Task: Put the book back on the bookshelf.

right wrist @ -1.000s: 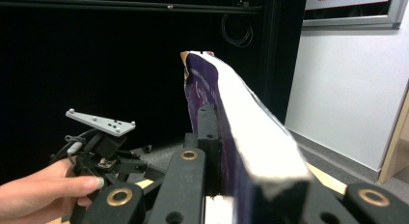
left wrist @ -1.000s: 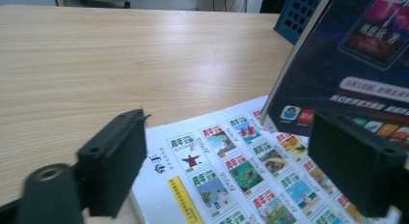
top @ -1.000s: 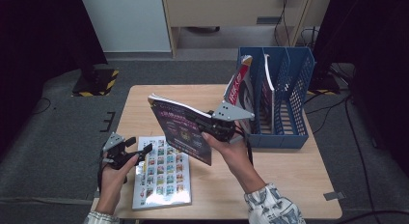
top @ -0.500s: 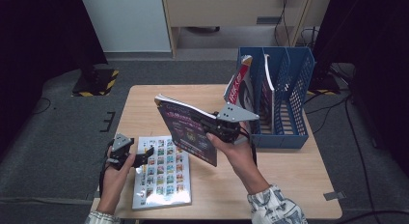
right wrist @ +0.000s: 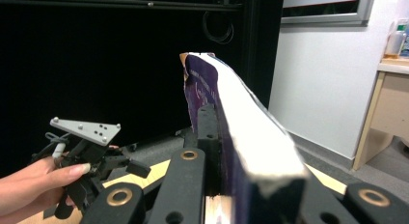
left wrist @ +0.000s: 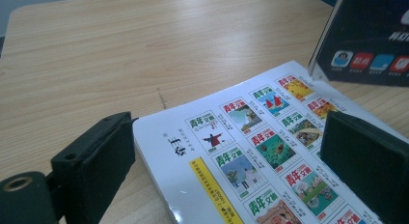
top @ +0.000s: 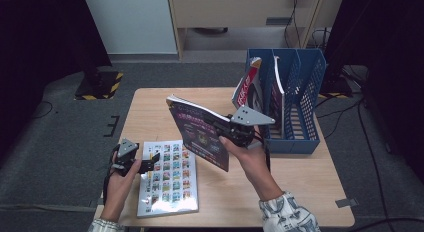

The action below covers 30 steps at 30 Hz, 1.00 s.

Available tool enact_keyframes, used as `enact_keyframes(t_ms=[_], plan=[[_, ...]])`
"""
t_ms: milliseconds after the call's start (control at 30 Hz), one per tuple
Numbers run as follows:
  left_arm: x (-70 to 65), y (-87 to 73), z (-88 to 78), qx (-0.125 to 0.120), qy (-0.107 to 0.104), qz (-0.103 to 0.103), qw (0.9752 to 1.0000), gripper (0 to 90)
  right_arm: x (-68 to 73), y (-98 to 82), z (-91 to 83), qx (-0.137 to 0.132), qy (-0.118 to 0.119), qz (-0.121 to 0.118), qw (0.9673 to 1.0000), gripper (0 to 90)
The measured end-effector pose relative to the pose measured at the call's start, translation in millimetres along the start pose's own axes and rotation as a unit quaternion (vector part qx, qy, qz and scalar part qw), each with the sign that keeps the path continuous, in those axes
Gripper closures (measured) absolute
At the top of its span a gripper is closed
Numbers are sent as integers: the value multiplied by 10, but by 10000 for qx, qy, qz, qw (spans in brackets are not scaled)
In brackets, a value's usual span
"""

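Right tongs [top: 223,126] pinch the purple magazine [top: 197,132], held tilted up above the bench [top: 300,187], near the blue file rack [top: 295,99]. Left tongs [top: 150,162] have just been opening, spread over the edge of the picture-grid magazine [left wrist: 251,151] lying flat, nothing gripped

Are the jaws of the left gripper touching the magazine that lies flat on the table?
Apart. In the left gripper view the left gripper stands open, and the flat magazine lies between its jaws with gaps on both sides.
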<state>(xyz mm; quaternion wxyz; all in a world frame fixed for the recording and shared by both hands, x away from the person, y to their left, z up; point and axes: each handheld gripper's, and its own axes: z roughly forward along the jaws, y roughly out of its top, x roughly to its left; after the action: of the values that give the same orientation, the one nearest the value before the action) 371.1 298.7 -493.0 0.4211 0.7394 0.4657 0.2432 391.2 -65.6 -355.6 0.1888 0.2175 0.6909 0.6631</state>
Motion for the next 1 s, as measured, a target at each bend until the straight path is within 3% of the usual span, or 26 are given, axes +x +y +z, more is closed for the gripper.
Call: enact_keyframes(t_ms=[600,767,1000], plan=[[-13,-7,38,95,339,194,9992,47,-88,-17,-195,51,-170,3,9998,837],[-18,-16,52,162,435,353,9983,45,-120,-42,-239,81,-203,21,9998,837],[-10,-21,57,236,492,264,9982,42,-149,-53,-334,118,-274,0,9996,838]])
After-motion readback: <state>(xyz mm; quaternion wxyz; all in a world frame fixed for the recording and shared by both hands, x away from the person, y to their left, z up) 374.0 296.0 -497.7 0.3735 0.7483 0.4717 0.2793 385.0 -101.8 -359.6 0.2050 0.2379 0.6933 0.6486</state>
